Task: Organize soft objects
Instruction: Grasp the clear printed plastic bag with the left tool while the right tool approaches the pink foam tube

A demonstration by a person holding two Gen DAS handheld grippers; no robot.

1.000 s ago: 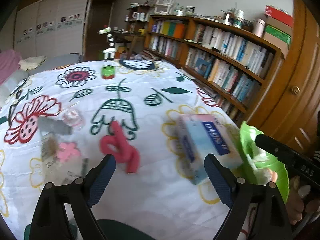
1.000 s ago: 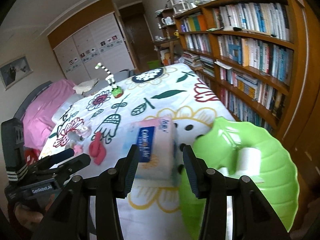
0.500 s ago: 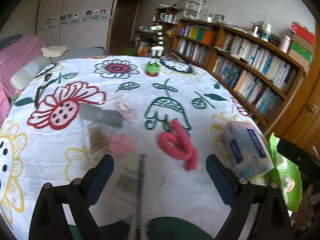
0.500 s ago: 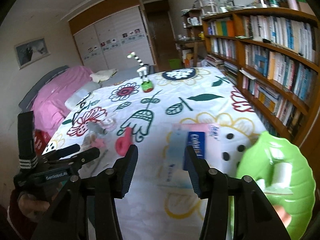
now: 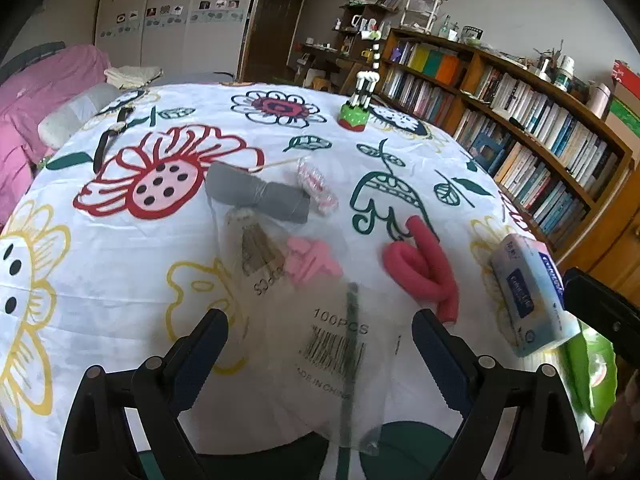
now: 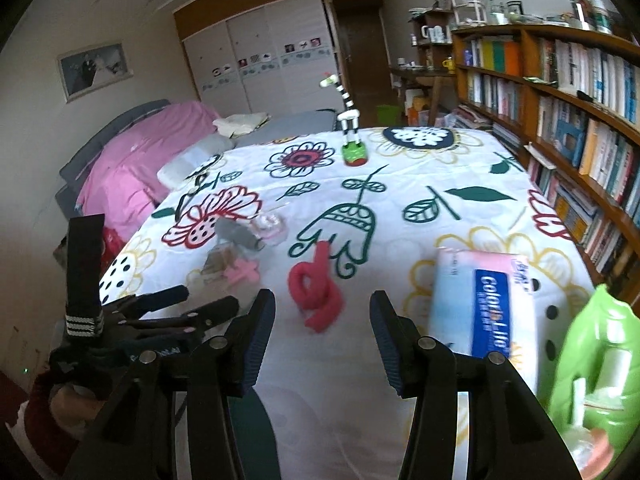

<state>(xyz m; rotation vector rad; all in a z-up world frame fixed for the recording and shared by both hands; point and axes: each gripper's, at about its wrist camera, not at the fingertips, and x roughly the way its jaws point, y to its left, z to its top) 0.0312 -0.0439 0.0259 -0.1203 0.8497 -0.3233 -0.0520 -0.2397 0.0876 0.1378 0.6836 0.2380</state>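
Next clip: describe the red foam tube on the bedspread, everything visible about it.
The red foam tube is a soft, matte, round-sectioned rod bent into a loose loop, its two ends crossing and sticking out. It lies flat on the flowered bedspread, partly over a green tulip print, between the tissue pack and a clear bag. Nothing grips it; it appears apart from both.
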